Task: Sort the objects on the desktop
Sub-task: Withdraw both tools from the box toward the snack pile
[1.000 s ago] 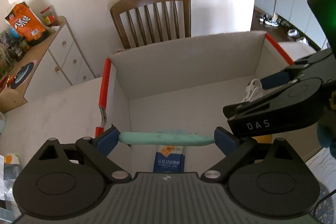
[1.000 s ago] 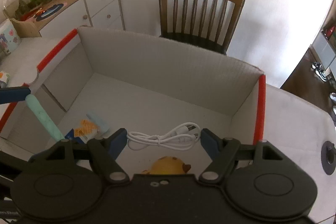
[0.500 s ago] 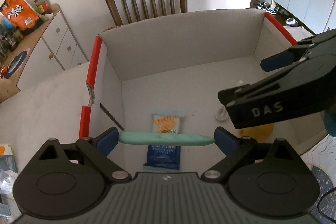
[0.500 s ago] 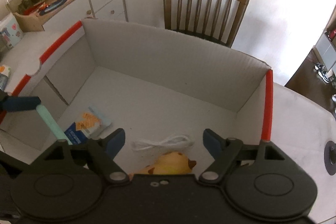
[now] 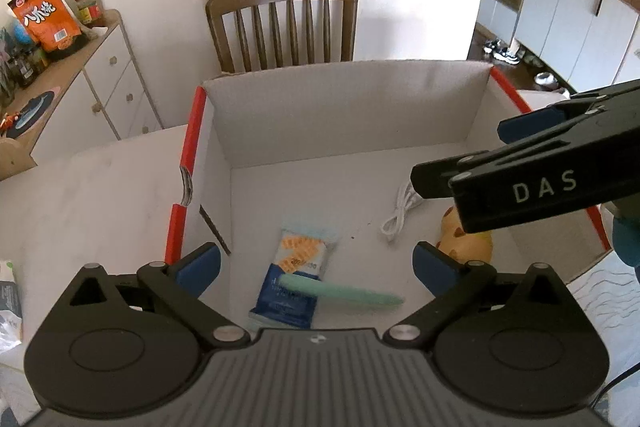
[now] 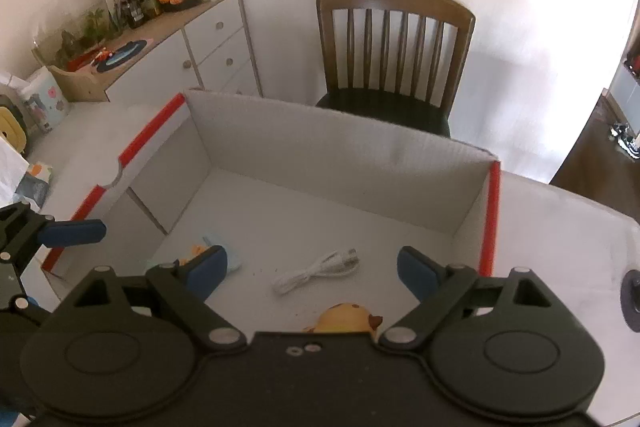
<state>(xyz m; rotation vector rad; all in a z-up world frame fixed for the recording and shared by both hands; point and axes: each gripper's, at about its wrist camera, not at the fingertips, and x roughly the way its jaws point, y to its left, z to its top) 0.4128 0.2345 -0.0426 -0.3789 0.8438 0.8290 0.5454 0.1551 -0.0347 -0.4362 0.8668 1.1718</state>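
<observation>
A white cardboard box with red rims sits on the white table. My left gripper hangs over its near left part, its jaws opening, with nothing pressed between them. A mint green pen lies below on a blue and orange snack packet. A white cable and a yellow plush toy lie further right. My right gripper is above the box's near side, its jaws opening and empty, over the cable and the toy. The packet peeks out behind its left finger.
A wooden chair stands beyond the box. A white drawer cabinet with snack bags and jars is at the far left. Packets lie on the table's left edge. White cupboards stand in the far right room.
The green pen has left my left gripper's pads and dropped onto the snack packet in the box. My right gripper has opened wider and risen a little above the cable.
</observation>
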